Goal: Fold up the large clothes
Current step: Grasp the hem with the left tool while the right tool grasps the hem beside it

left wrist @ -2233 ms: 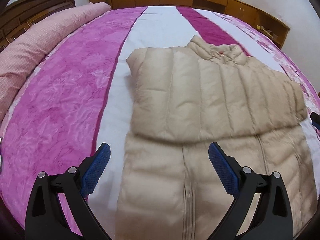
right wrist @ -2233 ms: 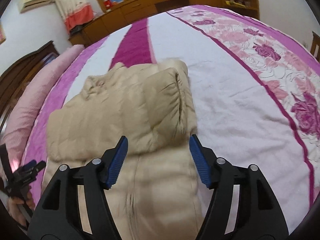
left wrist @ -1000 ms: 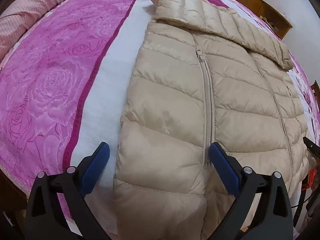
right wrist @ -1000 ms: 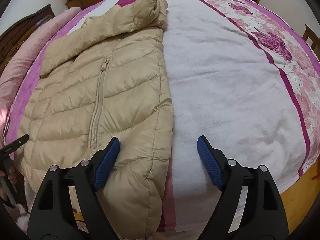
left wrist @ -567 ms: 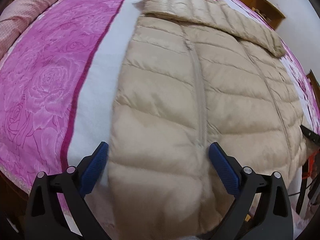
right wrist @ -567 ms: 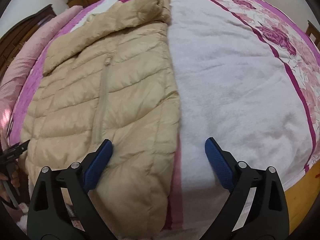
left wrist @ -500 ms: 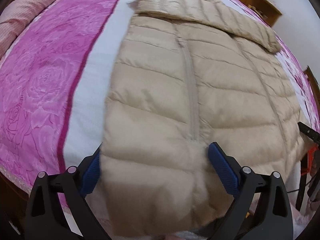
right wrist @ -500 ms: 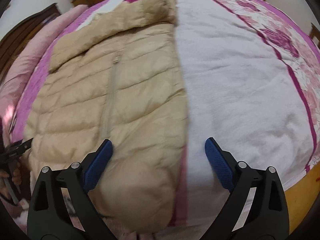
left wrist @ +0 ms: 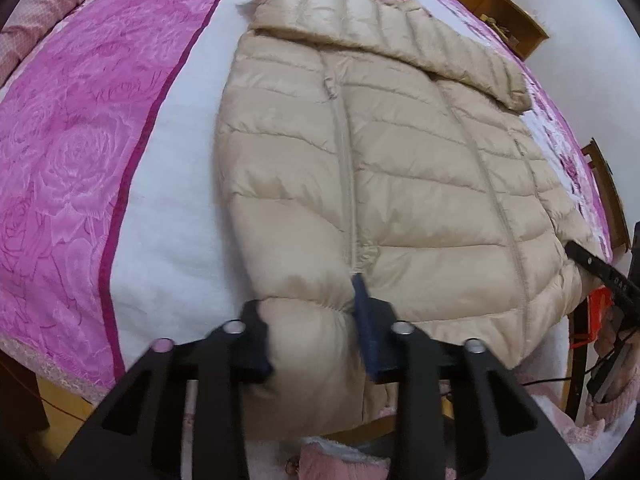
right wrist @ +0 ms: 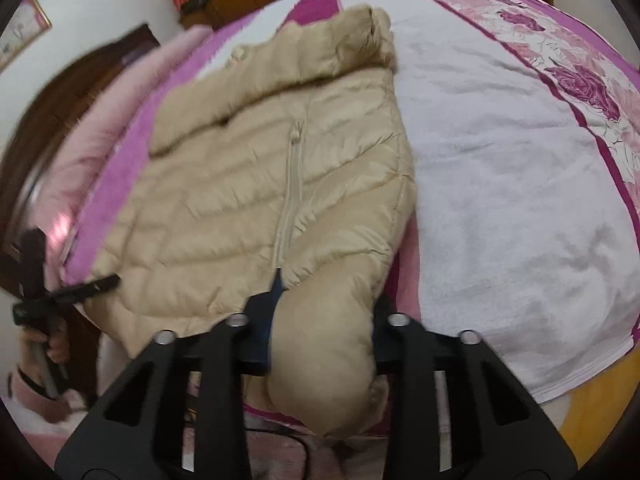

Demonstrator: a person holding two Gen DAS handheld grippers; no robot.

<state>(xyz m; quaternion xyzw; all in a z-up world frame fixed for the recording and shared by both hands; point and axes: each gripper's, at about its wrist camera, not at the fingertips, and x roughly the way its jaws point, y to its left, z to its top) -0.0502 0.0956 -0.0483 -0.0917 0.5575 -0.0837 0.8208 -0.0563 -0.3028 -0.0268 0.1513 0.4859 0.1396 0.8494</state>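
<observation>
Left wrist view: my left gripper (left wrist: pixel 314 332) has just been closing and now pinches a puffy fold of the jacket (left wrist: pixel 400 168) at its near hem, on the left-hand corner. Blue ribbed pads (left wrist: pixel 366 320) press into the stuffing from both sides; the fabric bulges round and smooth between them. Black plastic arms, silver rivets at the joints.

Jacket: beige, quilted, slightly glossy shell, stitched in slanted channels that meet at a pale zipper (left wrist: pixel 346 176) running up the middle. It lies front-up on the bed, sleeves folded across the chest near the collar, hem hanging over the near edge.

Bedspread (left wrist: pixel 72 152): plush, embossed with rose shapes, magenta at the side, a fleecy white band (left wrist: pixel 168 216) under the jacket, a narrow dark-pink stripe between the two.

Right wrist view: my right gripper (right wrist: pixel 324 320) has likewise just been closing and is clamped on the opposite hem corner of the jacket (right wrist: pixel 256 184). The seized part forms a fat rounded roll that droops below the pads. Frame is motion-blurred.

White fleece (right wrist: pixel 520 200) stretches to the right, bordered by a pink floral strip (right wrist: pixel 580 60). A pink pillow (right wrist: pixel 92 136) lies along the dark wooden headboard (right wrist: pixel 80 80). Wooden cabinets (left wrist: pixel 504 4) stand beyond the bed.
</observation>
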